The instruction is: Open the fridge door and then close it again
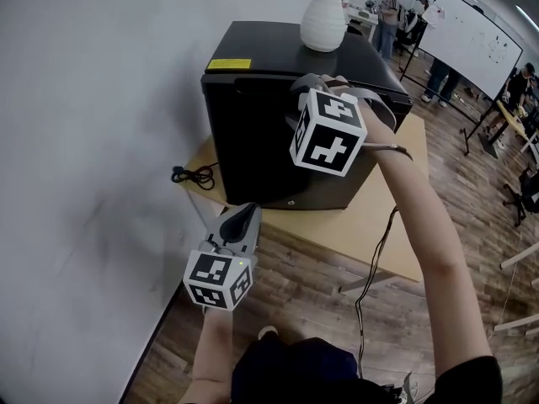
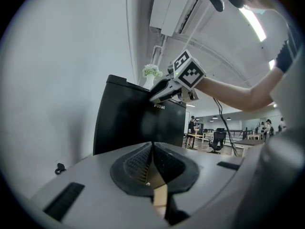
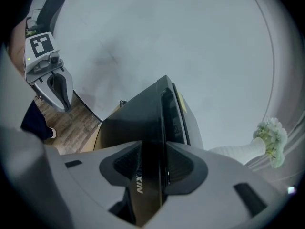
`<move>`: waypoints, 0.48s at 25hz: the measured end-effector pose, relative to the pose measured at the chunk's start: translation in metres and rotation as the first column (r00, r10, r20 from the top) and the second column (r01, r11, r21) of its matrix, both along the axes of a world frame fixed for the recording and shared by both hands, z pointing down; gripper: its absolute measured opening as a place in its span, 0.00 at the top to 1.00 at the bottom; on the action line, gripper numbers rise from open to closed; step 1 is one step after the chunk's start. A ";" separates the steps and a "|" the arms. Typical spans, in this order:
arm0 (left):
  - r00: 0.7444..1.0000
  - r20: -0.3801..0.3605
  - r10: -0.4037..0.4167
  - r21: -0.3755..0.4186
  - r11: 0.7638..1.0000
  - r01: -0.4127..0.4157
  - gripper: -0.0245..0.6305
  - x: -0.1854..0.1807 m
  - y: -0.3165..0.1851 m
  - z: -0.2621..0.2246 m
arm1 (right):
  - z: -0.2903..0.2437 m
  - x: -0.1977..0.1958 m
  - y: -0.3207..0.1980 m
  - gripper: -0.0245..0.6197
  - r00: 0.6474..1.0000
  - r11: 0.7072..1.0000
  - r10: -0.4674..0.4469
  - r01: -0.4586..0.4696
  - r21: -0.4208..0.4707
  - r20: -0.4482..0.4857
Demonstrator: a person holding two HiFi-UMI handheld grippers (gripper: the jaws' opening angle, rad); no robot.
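Bright, even indoor light: ceiling strip light (image 2: 252, 25) glares at one o'clock, faint shadow greys the white wall (image 1: 93, 209) at nine o'clock, gripper views fisheye-bent with black corners.

left tongs (image 1: 245, 214) grey | right tongs (image 1: 312, 82) grey | marker cubes (image 1: 328, 131) black-white | sleeve (image 1: 472, 383) black

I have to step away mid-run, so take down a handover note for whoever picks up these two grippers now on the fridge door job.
Right gripper: jaws closed on the top edge of the fridge door, at the logo.
Left gripper: shut, empty, held low in front of the fridge, near the wall.
Fridge stands on the low wooden table, white vase on top.
Done: grip taken. The door looks closed or barely ajar.
Left: swing it open, then push it shut. Mind the vase.
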State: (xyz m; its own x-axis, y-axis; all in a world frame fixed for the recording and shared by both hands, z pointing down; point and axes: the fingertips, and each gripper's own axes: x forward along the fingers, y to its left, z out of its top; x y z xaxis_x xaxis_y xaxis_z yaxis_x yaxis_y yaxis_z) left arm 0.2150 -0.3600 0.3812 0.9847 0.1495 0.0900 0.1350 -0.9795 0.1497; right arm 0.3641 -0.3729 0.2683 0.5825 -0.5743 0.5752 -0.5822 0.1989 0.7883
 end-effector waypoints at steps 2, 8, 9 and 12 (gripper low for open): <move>1.000 0.004 -0.009 -0.001 1.000 0.009 0.94 -0.004 0.000 0.002 | 0.000 0.000 0.000 0.75 1.000 1.000 0.003 -0.003 0.000 -0.003; 0.999 0.000 -0.035 -0.010 0.999 0.035 0.94 -0.011 0.002 0.005 | 0.000 -0.001 0.001 0.75 1.000 1.000 -0.019 0.019 0.014 -0.003; 0.999 0.001 -0.039 -0.012 0.999 0.039 0.94 -0.012 0.002 0.005 | 0.000 -0.001 0.001 0.75 1.000 1.000 -0.020 0.020 0.013 -0.002; 0.999 0.002 -0.047 -0.013 0.999 0.047 0.94 -0.014 0.005 0.005 | 0.000 0.000 0.001 0.75 1.000 1.000 -0.012 0.012 0.013 -0.010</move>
